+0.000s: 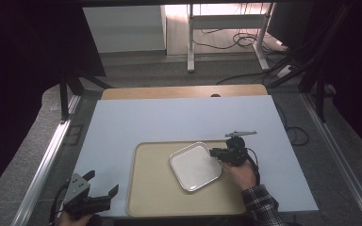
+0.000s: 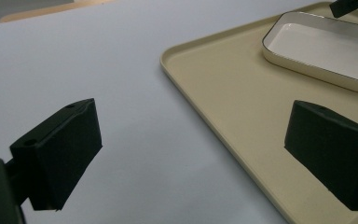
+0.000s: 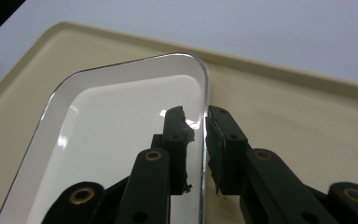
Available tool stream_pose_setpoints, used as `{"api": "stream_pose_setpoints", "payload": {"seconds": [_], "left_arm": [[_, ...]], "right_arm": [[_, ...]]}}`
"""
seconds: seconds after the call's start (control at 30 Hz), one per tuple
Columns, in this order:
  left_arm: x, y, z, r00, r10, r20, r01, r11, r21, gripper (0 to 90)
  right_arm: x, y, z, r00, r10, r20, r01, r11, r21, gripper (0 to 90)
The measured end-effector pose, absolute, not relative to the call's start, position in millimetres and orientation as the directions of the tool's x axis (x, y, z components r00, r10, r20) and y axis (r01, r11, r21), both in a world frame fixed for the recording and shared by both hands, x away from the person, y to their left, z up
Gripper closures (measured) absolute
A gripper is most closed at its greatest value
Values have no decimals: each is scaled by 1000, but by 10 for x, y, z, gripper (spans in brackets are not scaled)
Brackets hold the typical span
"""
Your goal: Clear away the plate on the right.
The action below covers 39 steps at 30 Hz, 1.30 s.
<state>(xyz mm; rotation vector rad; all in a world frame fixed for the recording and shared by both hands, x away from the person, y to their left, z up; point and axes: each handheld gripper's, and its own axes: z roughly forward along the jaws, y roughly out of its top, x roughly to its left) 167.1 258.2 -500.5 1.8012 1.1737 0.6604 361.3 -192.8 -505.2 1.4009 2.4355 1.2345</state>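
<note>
While our right gripper [image 3: 196,126] clamps the right rim of the white dish [image 1: 195,166], one jaw inside the rim and one outside, we see the dish resting on the beige tray [image 1: 153,188], toward its right half. The tray lies on the white table [image 1: 179,120] near the front edge. Our left gripper [image 1: 103,188] hovers at the table's front left corner, jaws spread wide and grasping nothing, just left of the tray.

One tray [image 1: 160,193], one dish [image 1: 194,165], two tongs [image 1: 102,188].
</note>
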Motion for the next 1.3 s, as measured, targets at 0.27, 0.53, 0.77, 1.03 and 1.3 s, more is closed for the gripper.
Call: {"api": "stream_pose_setpoints", "payload": {"seconds": [0.27, 0.53, 0.77, 1.03, 1.3], "left_arm": [[1671, 2583, -5005, 417, 909, -24, 452, -184, 873, 35], [1671, 2584, -5004, 416, 909, -26, 453, -182, 873, 35], [1672, 2585, -5005, 417, 909, -28, 453, -181, 873, 35], [1674, 2582, -5004, 418, 908, -25, 453, -185, 872, 35], [1675, 2583, -5004, 419, 908, -27, 453, -183, 872, 35]], "right_arm": [[3454, -1978, -4914, -671, 683, 290, 633, 324, 703, 890], [3276, -1925, -4845, -744, 610, 272, 583, 393, 711, 900], [3110, -1908, -4872, -765, 584, 271, 568, 415, 711, 900], [2924, -1852, -4962, -802, 536, 265, 543, 467, 698, 900], [2849, -1760, -5079, -837, 491, 244, 512, 542, 667, 897]]}}
